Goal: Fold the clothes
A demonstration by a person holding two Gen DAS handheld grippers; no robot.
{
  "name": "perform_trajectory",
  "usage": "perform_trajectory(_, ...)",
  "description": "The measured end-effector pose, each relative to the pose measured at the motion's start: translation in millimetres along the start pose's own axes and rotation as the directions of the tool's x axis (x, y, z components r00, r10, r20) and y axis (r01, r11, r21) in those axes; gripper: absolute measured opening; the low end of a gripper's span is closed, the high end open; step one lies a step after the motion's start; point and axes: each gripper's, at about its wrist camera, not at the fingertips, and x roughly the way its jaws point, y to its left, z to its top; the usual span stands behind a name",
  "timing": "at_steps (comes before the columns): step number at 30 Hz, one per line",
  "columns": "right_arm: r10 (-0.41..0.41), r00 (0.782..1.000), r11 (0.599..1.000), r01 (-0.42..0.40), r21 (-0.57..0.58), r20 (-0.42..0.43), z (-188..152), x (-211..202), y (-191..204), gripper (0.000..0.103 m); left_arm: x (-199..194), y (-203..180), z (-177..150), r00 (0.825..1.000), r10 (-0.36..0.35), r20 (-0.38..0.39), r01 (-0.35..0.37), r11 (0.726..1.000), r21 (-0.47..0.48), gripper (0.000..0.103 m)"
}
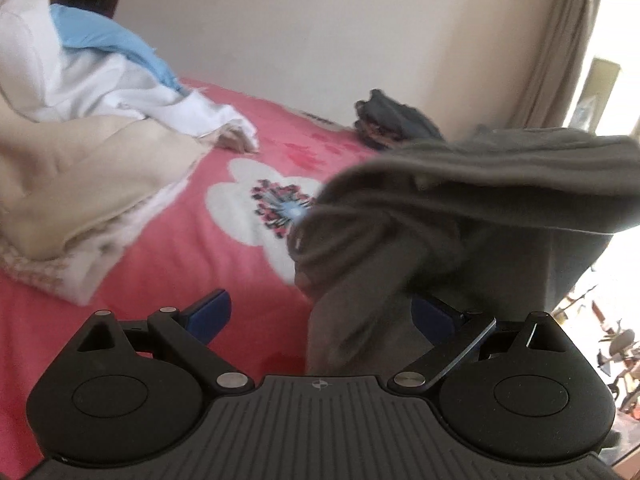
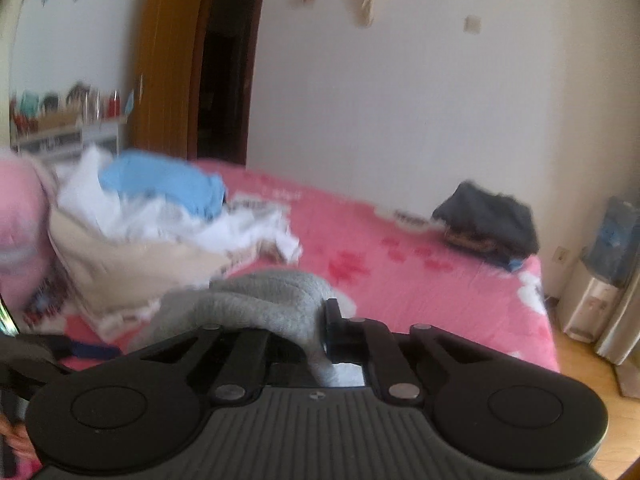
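A grey knit garment (image 1: 460, 200) hangs in the air in front of my left gripper (image 1: 320, 312), above the pink bed. That gripper is open, its blue pads (image 1: 208, 314) far apart, and the cloth droops down between them near the right-hand finger, hiding most of it. In the right wrist view the same grey garment (image 2: 264, 304) bunches over my right gripper (image 2: 304, 320), which is shut on a fold of it. The cloth covers the left finger; only the right fingertip (image 2: 332, 320) shows.
A loose heap of white, beige and blue clothes (image 2: 152, 224) fills the bed's left side. A dark folded stack (image 2: 488, 224) sits at the far edge by the wall. The pink flowered bedspread (image 1: 200, 248) lies bare between them. A curtain (image 1: 568, 40) hangs at right.
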Motion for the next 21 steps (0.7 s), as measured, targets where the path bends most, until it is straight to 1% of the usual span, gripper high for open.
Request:
perform_trajectory(1, 0.002, 1.000, 1.000, -0.002, 0.015, 0.019, 4, -12, -4, 0.006, 0, 0, 0, 1.000, -0.018, 0.002, 0.018, 1.000, 0.000, 0.098)
perform_trajectory(2, -0.006, 1.000, 0.999, 0.005, 0.052, 0.017, 0, -18, -10, 0.006, 0, -1, 0, 0.999, -0.036, 0.004, 0.036, 0.999, 0.001, 0.098)
perform_trajectory(5, -0.037, 0.999, 0.982, 0.039, 0.185, -0.015, -22, -33, -32, 0.006, 1, -4, 1, 0.997, -0.075, 0.007, 0.075, 0.997, 0.019, 0.098)
perform_trajectory(7, -0.056, 0.998, 0.960, 0.064, 0.272, -0.038, -36, -42, -46, 0.006, 0, -6, 1, 0.995, -0.103, 0.012, 0.103, 0.994, 0.036, 0.098)
perform_trajectory(10, -0.079, 0.994, 0.912, 0.103, 0.396, -0.075, -57, -57, -67, 0.006, 0, -9, 2, 0.989, -0.147, 0.019, 0.147, 0.989, 0.036, 0.098)
perform_trajectory(12, -0.092, 0.990, 0.871, 0.130, 0.474, -0.102, -72, -66, -81, 0.006, 2, -12, 2, 0.985, -0.174, 0.017, 0.174, 0.984, 0.035, 0.098)
perform_trajectory(15, -0.107, 0.984, 0.794, 0.171, 0.583, -0.144, -93, -81, -102, 0.006, 7, -23, -1, 0.983, -0.182, -0.010, 0.182, 0.980, 0.083, 0.098)
perform_trajectory(18, -0.115, 0.976, 0.703, 0.213, 0.679, -0.187, -115, -95, -124, 0.006, 13, -32, -3, 0.984, -0.174, -0.032, 0.177, 0.975, 0.133, 0.097)
perform_trajectory(21, -0.120, 0.965, 0.595, 0.259, 0.761, -0.234, -141, -107, -143, 0.006, 18, -34, -2, 0.985, -0.167, -0.042, 0.172, 0.971, 0.165, 0.097)
